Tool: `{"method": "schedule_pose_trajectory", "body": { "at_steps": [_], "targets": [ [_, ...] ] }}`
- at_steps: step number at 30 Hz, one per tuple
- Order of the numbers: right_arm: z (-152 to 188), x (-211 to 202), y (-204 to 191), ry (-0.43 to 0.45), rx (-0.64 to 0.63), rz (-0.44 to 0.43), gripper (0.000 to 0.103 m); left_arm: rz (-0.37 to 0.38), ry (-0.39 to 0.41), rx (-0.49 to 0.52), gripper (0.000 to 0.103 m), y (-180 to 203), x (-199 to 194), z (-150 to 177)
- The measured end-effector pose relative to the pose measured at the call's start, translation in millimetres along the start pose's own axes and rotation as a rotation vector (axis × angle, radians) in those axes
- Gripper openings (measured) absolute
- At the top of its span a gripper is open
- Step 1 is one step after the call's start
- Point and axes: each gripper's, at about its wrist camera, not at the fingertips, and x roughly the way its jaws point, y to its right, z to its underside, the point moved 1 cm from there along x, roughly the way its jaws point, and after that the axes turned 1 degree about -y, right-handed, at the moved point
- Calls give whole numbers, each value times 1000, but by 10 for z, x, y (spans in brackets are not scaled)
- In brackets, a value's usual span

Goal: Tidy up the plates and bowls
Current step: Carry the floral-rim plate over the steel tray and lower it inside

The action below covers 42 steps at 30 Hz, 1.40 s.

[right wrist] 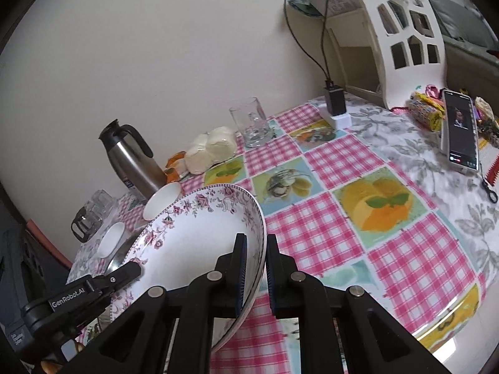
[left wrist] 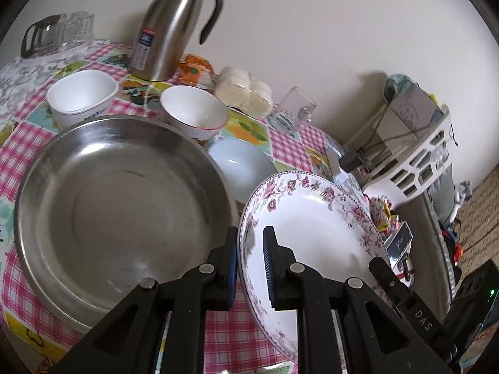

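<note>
Floral-rimmed white porcelain plate (left wrist: pixel 312 218) hangs between both tongs, tilted and apparently clear of the pink-checked tablecloth surface (right wrist: pixel 327 224). The left tongs (left wrist: pixel 251 268) are closed on its rim at one side, one pad inside the plate and one under it; the right tongs (right wrist: pixel 255 275) pinch the opposite rim the same way. Neither has hold of anything else.

Just to the left of the left tongs lies the large round stainless steel pan (left wrist: pixel 118 199), and beyond it stand two white ceramic bowls (left wrist: pixel 81 98), one square-sided and one round with a red rim. A pale blue shallow dish (left wrist: pixel 243 165) sits ahead of the left tongs, between the pan and the held plate. The steel thermos jug (left wrist: pixel 168 31) stands farther back by the wall.

The step in hand looks like carrying the plate to a stacking place, probably the pan or the blue dish. To do it well, both tongs should travel together at one height so the plate neither twists nor slips from the thin rim grips. It should be levelled before lowering, kept clear of the pan's edge, and released only once it rests flat.
</note>
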Motion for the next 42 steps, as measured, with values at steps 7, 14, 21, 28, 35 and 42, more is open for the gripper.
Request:
{"method": "schedule_pose_trajectory", "body": {
  "at_steps": [7,14,21,28,35,42],
  "targets": [
    [41,112,-281,-8,-20,-20,13,6,10,-78,15,-320,-103,-175],
    [98,229,-601,-13,-40,-54,13,12,26,-141,15,-647,-235,-321],
    [177,365,-956,-29,-72,-90,13,0,48,-201,15,-992,-401,-449],
    [280,492,-1300,-49,-100,-129,13,-20,73,-239,15,-1317,-552,-527],
    [369,636,-1552,-71,-128,-143,13,-35,74,-274,15,-1575,-593,-580],
    [440,811,-1598,-103,-153,-105,13,-54,32,-280,15,-1688,-439,-568]
  ]
}}
